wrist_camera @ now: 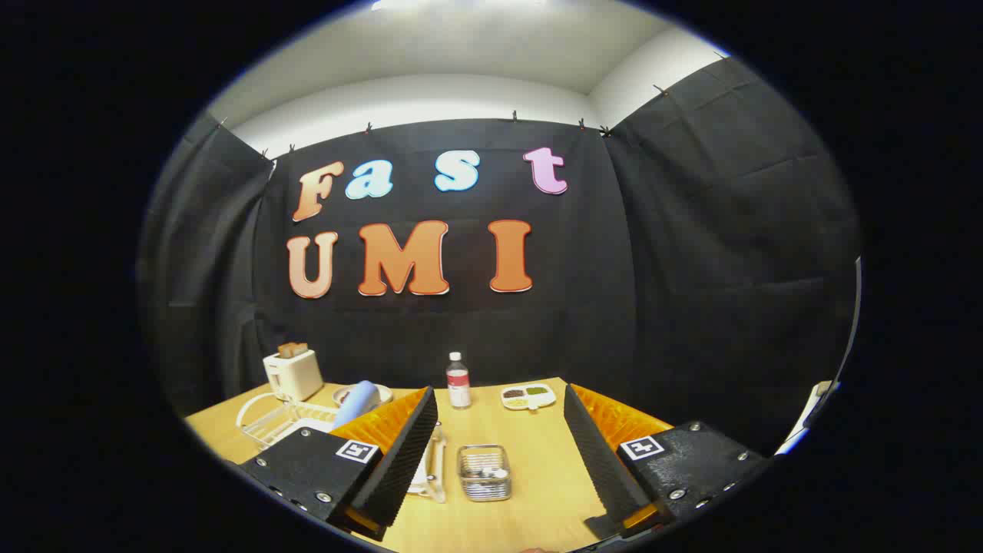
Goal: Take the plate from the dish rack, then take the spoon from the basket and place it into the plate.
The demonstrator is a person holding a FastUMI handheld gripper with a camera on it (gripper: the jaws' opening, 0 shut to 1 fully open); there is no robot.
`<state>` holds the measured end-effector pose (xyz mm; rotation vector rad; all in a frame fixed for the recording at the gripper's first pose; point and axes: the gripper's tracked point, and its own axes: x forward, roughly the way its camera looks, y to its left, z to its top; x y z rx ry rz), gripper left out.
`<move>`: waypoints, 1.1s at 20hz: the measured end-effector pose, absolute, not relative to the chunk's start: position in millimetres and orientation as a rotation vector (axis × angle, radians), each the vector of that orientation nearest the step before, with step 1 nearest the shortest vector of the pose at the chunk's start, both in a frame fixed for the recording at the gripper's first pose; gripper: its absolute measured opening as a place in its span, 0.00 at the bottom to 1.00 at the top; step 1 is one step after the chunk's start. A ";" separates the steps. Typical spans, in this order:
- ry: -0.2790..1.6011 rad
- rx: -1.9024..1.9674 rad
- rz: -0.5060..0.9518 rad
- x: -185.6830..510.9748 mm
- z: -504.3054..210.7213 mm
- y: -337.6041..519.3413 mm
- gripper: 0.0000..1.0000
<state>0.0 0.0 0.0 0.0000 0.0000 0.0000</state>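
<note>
We hold the gripper (499, 461) spread wide and empty above the table (537, 491). The basket (484, 472) sits between its fingers, the dish rack (280, 418) beyond the left finger. Reaching there, we judge, could knock the bottle (458, 381).

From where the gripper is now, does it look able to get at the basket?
Probably yes. The gripper is open with nothing held, and the basket sits on the table between and just ahead of its fingers, with nothing in the way. The bottle stands well beyond it.
</note>
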 end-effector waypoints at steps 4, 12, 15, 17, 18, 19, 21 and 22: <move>-0.007 -0.027 0.003 -5.2 -6.0 33.6 0.98; 0.080 -0.017 0.070 11.6 -39.4 74.5 0.99; 0.079 0.000 0.074 19.8 -37.1 81.3 0.99; 0.085 -0.007 0.080 24.1 -39.4 87.9 0.99; 0.084 -0.020 0.083 26.9 -39.8 91.0 0.98; 0.084 -0.034 0.085 29.9 -39.9 94.3 0.98; 0.097 -0.046 0.093 37.8 -42.9 102.6 0.98; 0.113 -0.041 0.099 42.2 -46.3 108.4 0.98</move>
